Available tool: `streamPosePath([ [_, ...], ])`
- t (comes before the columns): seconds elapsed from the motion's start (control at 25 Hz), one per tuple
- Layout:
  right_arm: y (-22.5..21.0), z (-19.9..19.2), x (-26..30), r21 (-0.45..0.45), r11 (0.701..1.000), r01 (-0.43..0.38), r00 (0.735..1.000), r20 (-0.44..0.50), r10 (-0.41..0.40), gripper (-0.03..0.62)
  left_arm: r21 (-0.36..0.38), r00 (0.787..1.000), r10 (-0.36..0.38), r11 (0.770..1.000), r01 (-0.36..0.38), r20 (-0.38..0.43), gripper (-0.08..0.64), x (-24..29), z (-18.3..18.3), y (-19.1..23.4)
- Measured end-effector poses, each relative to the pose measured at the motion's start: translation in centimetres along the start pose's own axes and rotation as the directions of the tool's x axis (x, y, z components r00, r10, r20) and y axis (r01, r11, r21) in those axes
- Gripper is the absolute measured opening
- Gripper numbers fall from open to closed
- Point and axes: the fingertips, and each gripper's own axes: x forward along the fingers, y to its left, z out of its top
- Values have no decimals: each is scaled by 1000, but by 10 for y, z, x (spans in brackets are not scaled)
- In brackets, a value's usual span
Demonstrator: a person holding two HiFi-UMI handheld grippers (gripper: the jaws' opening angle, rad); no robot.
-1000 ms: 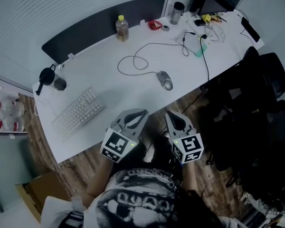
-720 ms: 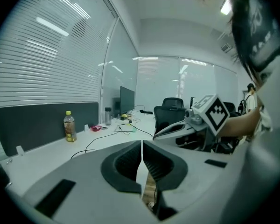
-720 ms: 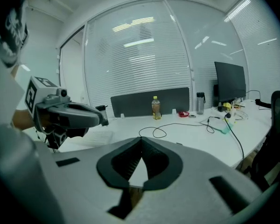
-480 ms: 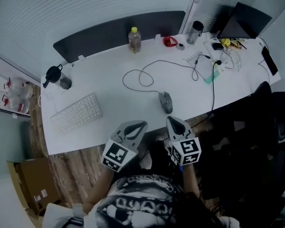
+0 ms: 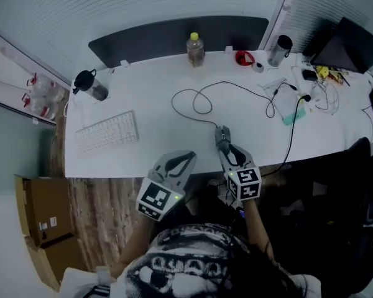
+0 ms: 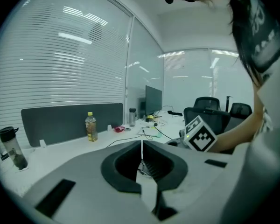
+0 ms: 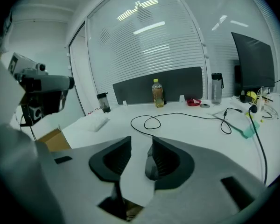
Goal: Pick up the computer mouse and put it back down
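White desk (image 5: 149, 98), blinds (image 5: 143, 5) behind it. Right gripper (image 5: 227, 150) jaws opening, computer mouse (image 5: 222, 135) between them at desk's near edge. Left gripper (image 5: 184, 161) jaws together.

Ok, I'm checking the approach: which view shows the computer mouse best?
The head view: the computer mouse lies almost whole on the desk, just ahead of the right gripper. The right gripper view shows only a dark part of it between its opening jaws. The left gripper view doesn't show it.
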Motion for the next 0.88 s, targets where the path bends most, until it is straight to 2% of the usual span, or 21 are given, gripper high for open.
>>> streamPosePath([
  [0.08, -8, -11, 14, -6, 1000, 2, 1000, -29, -3, 173, -11, 999, 41, 999, -41, 4, 6, 0, 2, 3],
  [0.2, -16, -27, 39, 8, 1000, 3, 996, -85, -3, 293, -24, 996, 92, 995, -92, 3, 6, -3, 3, 7],
  [0.28, -21, -38, 55, 18, 1000, 10, 993, -121, -7, 341, -29, 993, 117, 993, -117, -1, 6, -4, 2, 7],
  [0.56, -36, -75, 94, -36, 997, 73, 964, -252, -79, 357, -44, 983, 183, 982, -183, -14, 6, -10, 2, 6],
  [0.72, -36, -73, 99, -43, 990, 138, 956, -255, -144, 359, -50, 974, 224, 973, -225, -20, 6, -17, -3, 10],
  [0.88, -36, -72, 98, -57, 988, 143, 959, -238, -153, 359, -56, 968, 250, 966, -252, -36, 6, -22, -10, 11],
])
